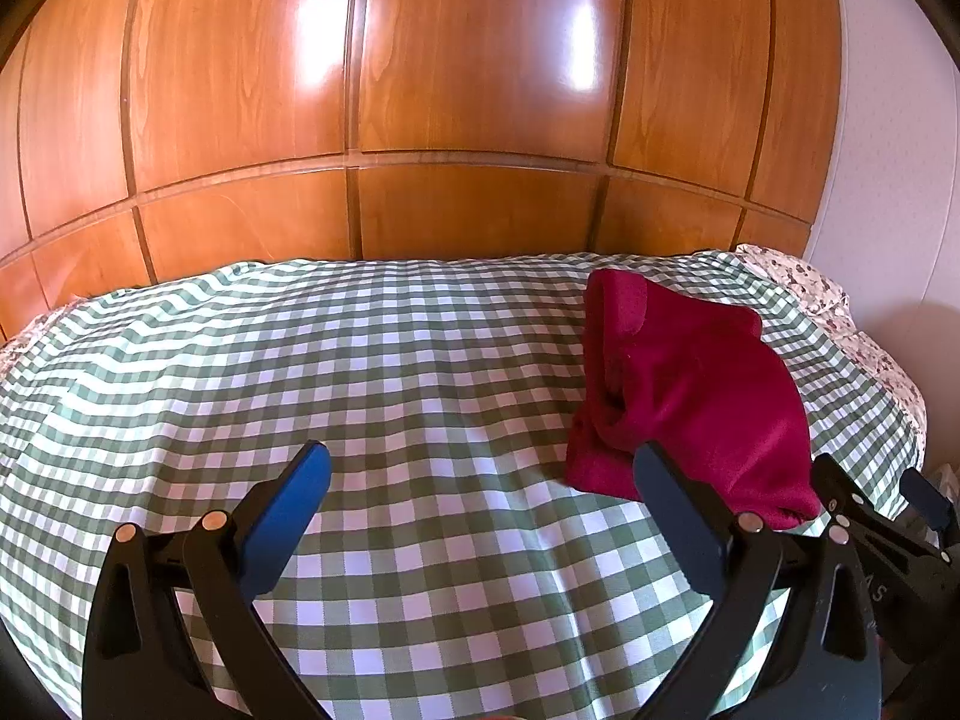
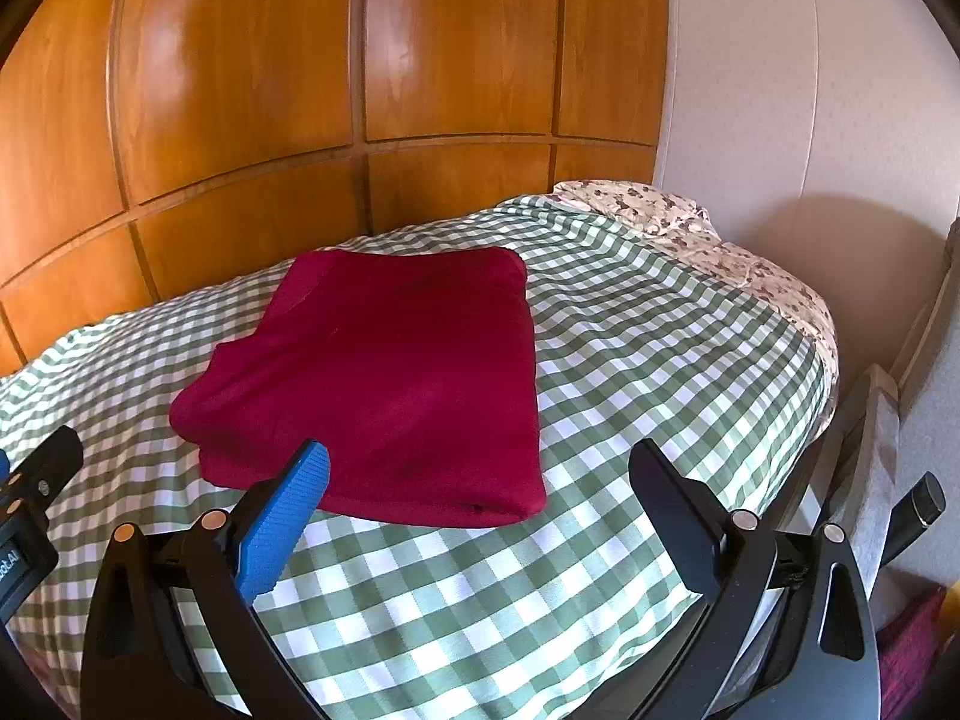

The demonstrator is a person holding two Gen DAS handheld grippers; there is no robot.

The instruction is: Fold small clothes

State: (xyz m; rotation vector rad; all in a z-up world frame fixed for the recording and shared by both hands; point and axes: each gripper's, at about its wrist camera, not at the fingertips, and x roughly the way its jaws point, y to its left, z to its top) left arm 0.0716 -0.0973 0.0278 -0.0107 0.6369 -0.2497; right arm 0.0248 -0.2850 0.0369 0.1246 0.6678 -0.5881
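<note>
The dark red fleece garment (image 2: 384, 384) lies folded into a neat rectangle on the green-and-white checked bedspread (image 2: 630, 372), toward its far right; the left gripper (image 1: 480, 468) and right gripper (image 2: 480, 468) hover spread wide, empty; folding looks finished, so next likely comes a final smoothing or setting aside.

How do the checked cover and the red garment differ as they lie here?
The checked cover is green-and-white gingham; the red garment is plain dark red. The cover lies spread in one layer over the bed; the garment is folded into a thick rectangular stack on top of it. Both are cloth, and neither open tool, left or right, holds either.
</note>
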